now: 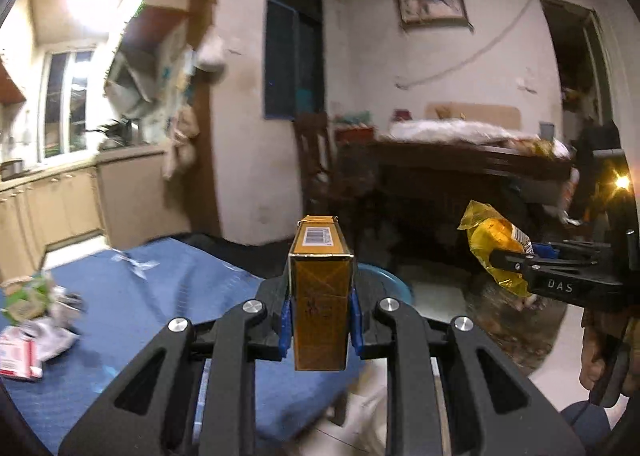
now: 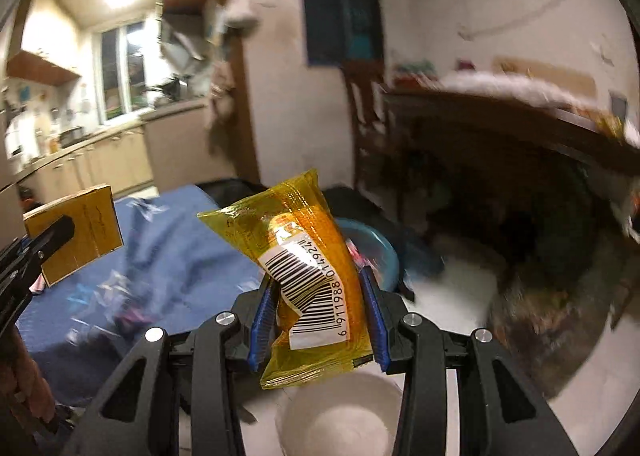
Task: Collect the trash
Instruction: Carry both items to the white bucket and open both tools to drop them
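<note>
A small yellow-brown carton box (image 1: 320,296) with a barcode on top stands upright between the blue pads of my left gripper (image 1: 320,320), which is shut on it above the blue-covered table (image 1: 140,296). The same box (image 2: 76,232) shows at the left of the right wrist view. My right gripper (image 2: 320,312) is shut on a crinkled yellow snack wrapper (image 2: 304,280) with a barcode label. In the left wrist view that wrapper (image 1: 492,248) hangs at the right in the right gripper (image 1: 516,264). Several wrappers (image 1: 32,320) lie on the table's left side.
A blue basin (image 2: 380,252) sits on the floor beyond the table edge. A white bowl-shaped thing (image 2: 340,416) lies below the right gripper. A dark wooden sideboard (image 1: 460,168) with a chair (image 1: 316,160) stands against the back wall; kitchen cabinets (image 1: 60,200) are at left.
</note>
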{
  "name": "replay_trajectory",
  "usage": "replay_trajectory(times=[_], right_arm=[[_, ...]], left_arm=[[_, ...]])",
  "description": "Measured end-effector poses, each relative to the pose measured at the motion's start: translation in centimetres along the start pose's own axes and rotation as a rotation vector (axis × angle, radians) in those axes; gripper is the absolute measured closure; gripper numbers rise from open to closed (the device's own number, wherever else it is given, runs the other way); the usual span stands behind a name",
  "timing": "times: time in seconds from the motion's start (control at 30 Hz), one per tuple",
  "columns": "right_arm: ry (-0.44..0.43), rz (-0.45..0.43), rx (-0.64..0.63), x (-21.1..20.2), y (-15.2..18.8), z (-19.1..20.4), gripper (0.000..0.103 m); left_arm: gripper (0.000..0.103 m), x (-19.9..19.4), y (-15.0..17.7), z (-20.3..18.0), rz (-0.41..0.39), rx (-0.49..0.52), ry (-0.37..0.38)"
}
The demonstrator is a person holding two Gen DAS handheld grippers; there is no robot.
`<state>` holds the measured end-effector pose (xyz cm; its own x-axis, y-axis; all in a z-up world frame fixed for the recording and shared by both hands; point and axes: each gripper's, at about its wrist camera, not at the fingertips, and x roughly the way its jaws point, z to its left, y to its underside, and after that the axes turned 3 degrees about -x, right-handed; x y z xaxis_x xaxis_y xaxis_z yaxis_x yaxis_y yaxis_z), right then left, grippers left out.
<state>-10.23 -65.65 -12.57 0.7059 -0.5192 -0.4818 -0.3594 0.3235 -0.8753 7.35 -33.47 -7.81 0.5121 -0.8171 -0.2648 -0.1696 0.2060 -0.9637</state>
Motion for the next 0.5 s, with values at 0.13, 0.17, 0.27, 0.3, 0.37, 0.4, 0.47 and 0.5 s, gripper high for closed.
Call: replay_trajectory(times=[0.13, 0.17, 0.27, 0.3, 0.37, 0.4, 0.47, 0.5], right_arm=[[0.042, 0.103, 0.04, 2.7, 3.3, -2.2, 0.061], [0.05, 0.136, 0.05, 3.7, 4.2, -2.9, 0.061], [0.067, 0.217, 0.081, 5.6, 7.1, -4.6, 0.061], [0.069, 0.251, 0.095, 6.6, 8.1, -5.6, 0.061], [0.076, 0.301, 0.116, 8.0, 9.9, -5.6, 0.061], [0.075, 0.331, 0.133, 9.0, 11.0, -6.4, 0.061], [0.074, 0.378, 0.155, 10.8, 12.7, -6.3, 0.061], [0.073, 0.406, 0.168, 11.8, 13.7, -6.4, 0.061]], left_arm=[[0.083, 3.5, 2.0, -3.2, 0.068, 0.009, 0.063], [0.083, 4.6, 2.8, -4.0, 0.096, 0.011, 0.084], [0.083, 6.5, 4.7, -5.6, 0.162, 0.018, 0.125], [0.083, 7.6, 5.6, -6.2, 0.196, 0.017, 0.143], [0.083, 9.0, 7.3, -6.8, 0.248, 0.018, 0.162], [0.083, 9.9, 8.4, -7.1, 0.281, 0.015, 0.171], [0.083, 11.2, 10.2, -7.4, 0.335, 0.004, 0.188], [0.083, 12.2, 11.5, -7.6, 0.371, -0.004, 0.199]])
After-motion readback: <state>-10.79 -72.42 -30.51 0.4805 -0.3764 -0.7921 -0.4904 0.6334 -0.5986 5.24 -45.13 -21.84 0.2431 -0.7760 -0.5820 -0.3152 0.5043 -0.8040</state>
